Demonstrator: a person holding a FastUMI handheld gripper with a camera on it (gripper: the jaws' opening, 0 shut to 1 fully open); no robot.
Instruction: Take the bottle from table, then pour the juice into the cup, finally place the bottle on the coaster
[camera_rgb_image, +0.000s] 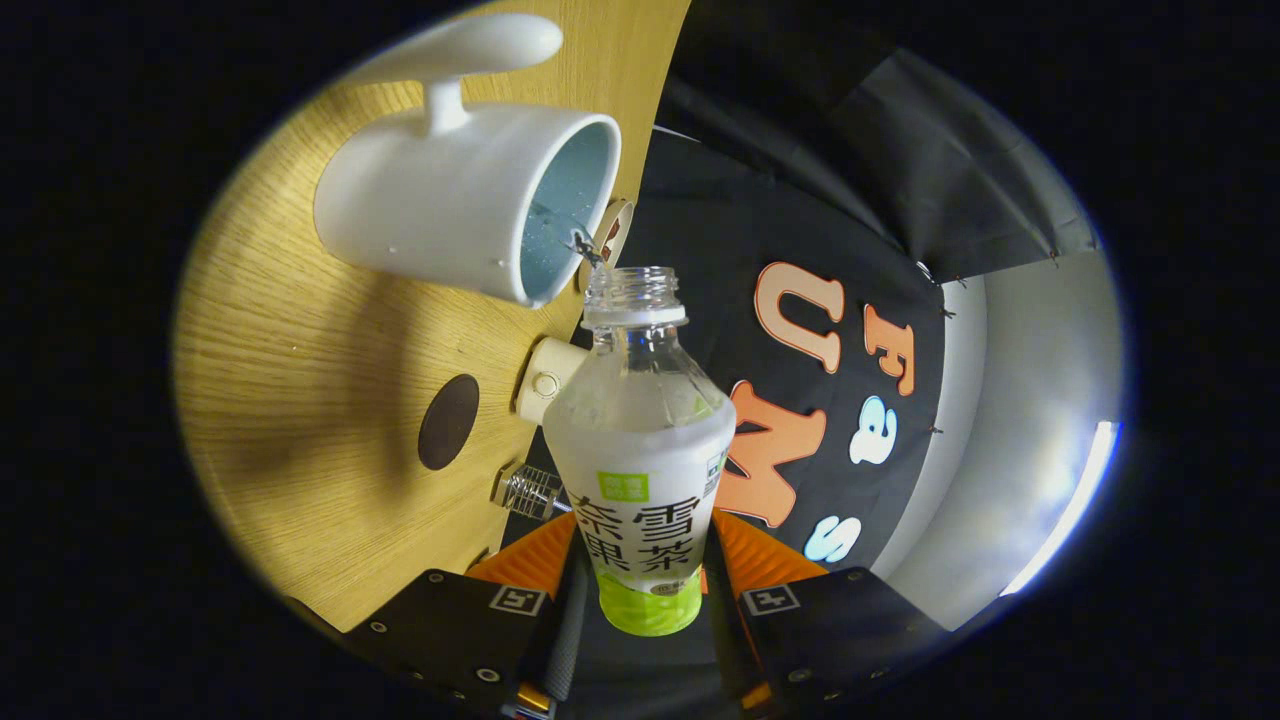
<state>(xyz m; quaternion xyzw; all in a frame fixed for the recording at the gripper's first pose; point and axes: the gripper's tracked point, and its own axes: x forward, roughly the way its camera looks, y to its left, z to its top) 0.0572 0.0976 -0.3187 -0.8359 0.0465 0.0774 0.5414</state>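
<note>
- Gripping the clear plastic bottle with a white and green label (640, 470), the gripper (640, 570) has one finger pressed on each side of the bottle's lower body — clenched on it, with the green base sitting between the fingers.
- The bottle runs straight ahead from the fingers, its open threaded neck at the far end; the cap is off.
- The whole view is rolled over, so the light wooden tabletop with fine grain (300, 400) stands on the left like a wall — bottle and gripper are tipped sideways relative to it.
- A white ceramic cup with a thick handle (440, 200) stands on that tabletop, beyond the bottle and to its left; its pale blue inside faces the bottle's mouth.
- The mouth is just beside the cup's rim, and a thin thread of liquid bridges the gap from mouth to cup, with droplets on the inner wall.
- A dark brown round coaster (447, 422) lies flat on the wood, nearer than the cup, left of the bottle's shoulder, apart from both.
- A small cream round fitting (546, 378) sits at the table's edge, just behind the bottle's shoulder.
</note>
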